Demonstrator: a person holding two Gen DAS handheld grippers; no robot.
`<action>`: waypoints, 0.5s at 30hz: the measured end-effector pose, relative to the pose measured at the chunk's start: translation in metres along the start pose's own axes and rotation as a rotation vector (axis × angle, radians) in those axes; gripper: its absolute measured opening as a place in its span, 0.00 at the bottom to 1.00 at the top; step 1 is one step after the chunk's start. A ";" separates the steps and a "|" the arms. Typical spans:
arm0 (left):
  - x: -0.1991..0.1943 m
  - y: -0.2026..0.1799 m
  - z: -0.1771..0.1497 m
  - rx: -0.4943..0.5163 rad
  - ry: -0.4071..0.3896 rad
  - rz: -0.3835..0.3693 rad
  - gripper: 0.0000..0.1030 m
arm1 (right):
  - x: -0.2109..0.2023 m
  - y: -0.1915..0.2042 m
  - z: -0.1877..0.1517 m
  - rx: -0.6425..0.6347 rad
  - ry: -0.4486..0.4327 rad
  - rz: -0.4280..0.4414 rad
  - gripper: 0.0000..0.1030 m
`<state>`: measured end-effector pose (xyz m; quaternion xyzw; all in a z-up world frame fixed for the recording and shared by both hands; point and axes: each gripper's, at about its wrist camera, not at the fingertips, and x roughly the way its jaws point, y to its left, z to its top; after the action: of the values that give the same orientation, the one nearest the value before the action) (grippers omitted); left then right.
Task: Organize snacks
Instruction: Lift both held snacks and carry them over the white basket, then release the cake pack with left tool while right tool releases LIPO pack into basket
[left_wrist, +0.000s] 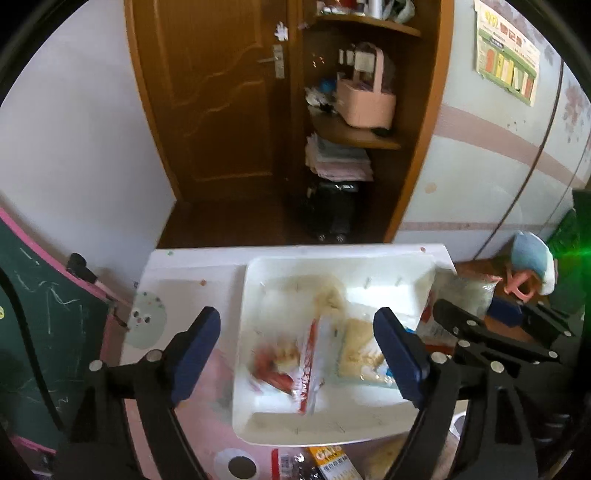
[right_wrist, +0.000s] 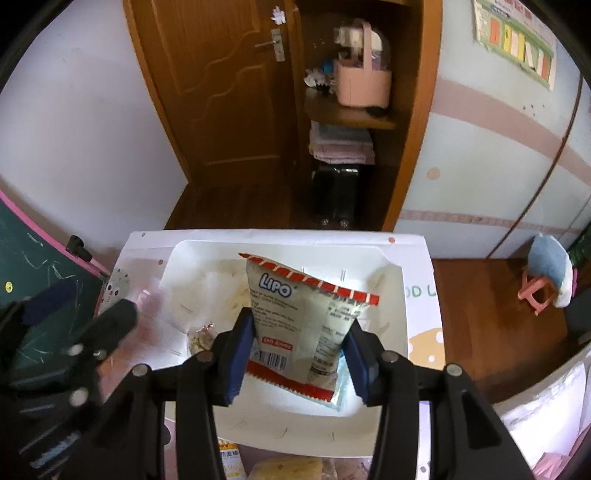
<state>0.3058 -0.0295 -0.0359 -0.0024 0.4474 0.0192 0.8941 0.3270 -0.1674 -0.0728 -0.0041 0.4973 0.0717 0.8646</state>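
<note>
Right wrist: the right gripper (right_wrist: 299, 354) pinches a Lipo bag (right_wrist: 295, 317) above the tray (right_wrist: 391, 295). The left gripper (left_wrist: 299, 354) hangs spread over the tray.

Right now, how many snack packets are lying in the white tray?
2: a red-and-white packet mid-tray and a yellowish packet to its right. The Lipo bag is held above the tray. The fingers may hide more.
</note>
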 end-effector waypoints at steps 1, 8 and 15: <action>-0.001 0.001 0.000 0.004 0.001 -0.008 0.82 | 0.001 -0.001 -0.001 0.008 0.001 0.000 0.49; -0.011 0.009 -0.006 -0.005 0.012 -0.012 0.82 | -0.003 0.001 -0.005 0.012 -0.001 0.002 0.51; -0.029 0.017 -0.015 -0.002 0.002 0.006 0.82 | -0.015 0.007 -0.016 0.013 -0.005 0.004 0.51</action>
<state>0.2753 -0.0142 -0.0213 -0.0017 0.4483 0.0225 0.8936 0.3046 -0.1638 -0.0673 0.0026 0.4958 0.0703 0.8656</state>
